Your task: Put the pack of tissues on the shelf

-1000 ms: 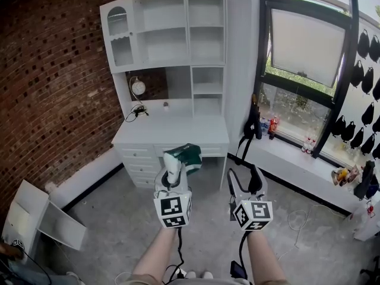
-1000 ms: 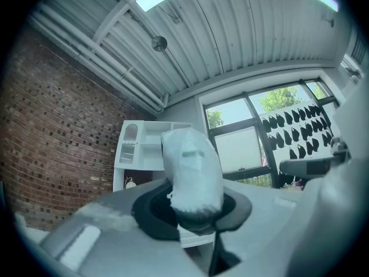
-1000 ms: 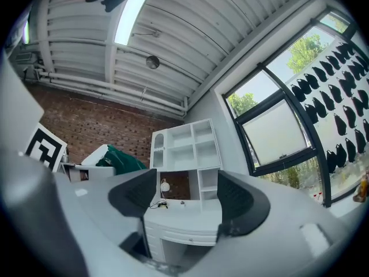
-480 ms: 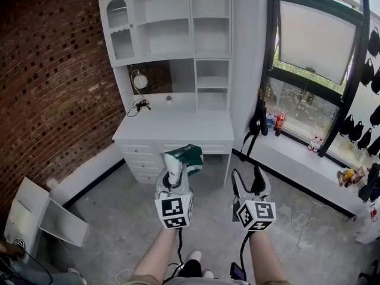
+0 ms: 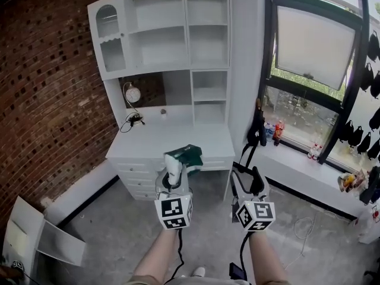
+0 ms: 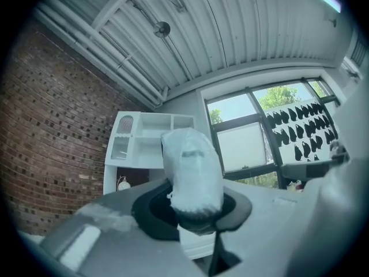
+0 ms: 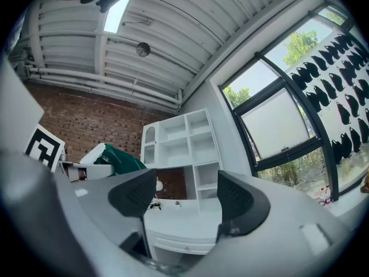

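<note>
Nearer and further left than a second ago: shelf unit (image 5: 160,31), head view; grippers unchanged in frame. Below it, desk (image 5: 172,142). Clenched left gripper (image 5: 173,172) grasps pack of tissues (image 5: 183,158), in air before desk, well apart from shelves. Green print visible in head and right gripper views; left gripper view shows white end only. Beside it, right gripper (image 5: 247,181) empty, jaws apart.

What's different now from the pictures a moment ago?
The person has stepped closer to the white desk and its shelf, which now look bigger and nearer to the grippers. Nothing was grabbed or let go. The left gripper still squeezes the pack of tissues, and the right gripper is still open and empty. Both are held out in front as before.
</note>
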A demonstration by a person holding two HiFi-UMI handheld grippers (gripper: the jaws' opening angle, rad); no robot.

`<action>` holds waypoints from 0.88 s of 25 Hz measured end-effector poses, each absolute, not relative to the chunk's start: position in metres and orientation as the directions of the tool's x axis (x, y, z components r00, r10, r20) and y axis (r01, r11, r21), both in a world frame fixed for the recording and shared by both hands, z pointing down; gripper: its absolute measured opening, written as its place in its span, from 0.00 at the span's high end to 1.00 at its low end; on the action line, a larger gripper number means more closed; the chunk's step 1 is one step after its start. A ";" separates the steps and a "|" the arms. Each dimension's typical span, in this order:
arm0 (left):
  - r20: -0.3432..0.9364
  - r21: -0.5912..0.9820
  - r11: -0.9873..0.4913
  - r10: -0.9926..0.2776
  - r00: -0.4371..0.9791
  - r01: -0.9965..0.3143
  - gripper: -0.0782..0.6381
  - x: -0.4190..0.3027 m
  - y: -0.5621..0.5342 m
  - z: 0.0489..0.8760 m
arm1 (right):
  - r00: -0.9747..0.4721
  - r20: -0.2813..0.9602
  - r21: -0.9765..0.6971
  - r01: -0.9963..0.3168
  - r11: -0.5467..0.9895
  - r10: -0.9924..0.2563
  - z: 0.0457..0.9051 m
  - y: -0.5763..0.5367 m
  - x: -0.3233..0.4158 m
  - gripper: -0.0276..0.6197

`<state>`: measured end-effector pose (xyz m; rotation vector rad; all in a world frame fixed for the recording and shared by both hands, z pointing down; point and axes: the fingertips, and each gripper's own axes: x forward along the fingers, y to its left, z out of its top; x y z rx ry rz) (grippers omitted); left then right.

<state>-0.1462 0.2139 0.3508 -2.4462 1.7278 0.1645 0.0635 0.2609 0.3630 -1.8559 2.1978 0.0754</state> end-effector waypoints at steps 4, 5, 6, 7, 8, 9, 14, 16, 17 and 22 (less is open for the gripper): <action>-0.177 -0.051 -0.352 -0.918 0.355 -0.935 0.75 -0.149 0.180 0.348 | -0.127 -0.238 -0.140 -0.977 0.164 -0.963 0.364 0.231 0.061 0.46; -0.177 -0.053 -0.361 -0.914 0.364 -0.931 0.75 -0.148 0.173 0.348 | -0.120 -0.235 -0.145 -0.977 0.157 -0.965 0.366 0.224 0.062 0.46; -0.176 -0.058 -0.370 -0.911 0.374 -0.927 0.75 -0.146 0.167 0.349 | -0.112 -0.232 -0.149 -0.978 0.149 -0.966 0.367 0.218 0.064 0.46; -0.174 -0.065 -0.378 -0.907 0.383 -0.924 0.75 -0.145 0.161 0.349 | -0.102 -0.229 -0.152 -0.978 0.140 -0.968 0.369 0.212 0.065 0.46; -0.172 -0.071 -0.383 -0.905 0.390 -0.921 0.75 -0.144 0.155 0.350 | -0.094 -0.227 -0.156 -0.979 0.132 -0.969 0.370 0.207 0.067 0.46; -0.170 -0.073 -0.386 -0.904 0.392 -0.920 0.75 -0.145 0.148 0.350 | -0.089 -0.226 -0.159 -0.979 0.126 -0.970 0.370 0.201 0.068 0.46; -0.154 -0.051 -0.387 -0.908 0.390 -0.921 0.75 -0.141 0.114 0.357 | -0.091 -0.212 -0.145 -0.982 0.123 -0.973 0.373 0.169 0.072 0.46; -0.149 -0.048 -0.389 -0.908 0.391 -0.920 0.75 -0.135 0.101 0.361 | -0.089 -0.204 -0.145 -0.982 0.120 -0.975 0.377 0.155 0.079 0.46; -0.148 -0.047 -0.390 -0.908 0.392 -0.920 0.75 -0.130 0.094 0.361 | -0.086 -0.201 -0.146 -0.982 0.117 -0.976 0.378 0.148 0.084 0.46; -0.153 -0.045 -0.387 -0.908 0.389 -0.921 0.75 -0.110 0.056 0.359 | -0.092 -0.198 -0.146 -0.982 0.123 -0.976 0.378 0.108 0.105 0.46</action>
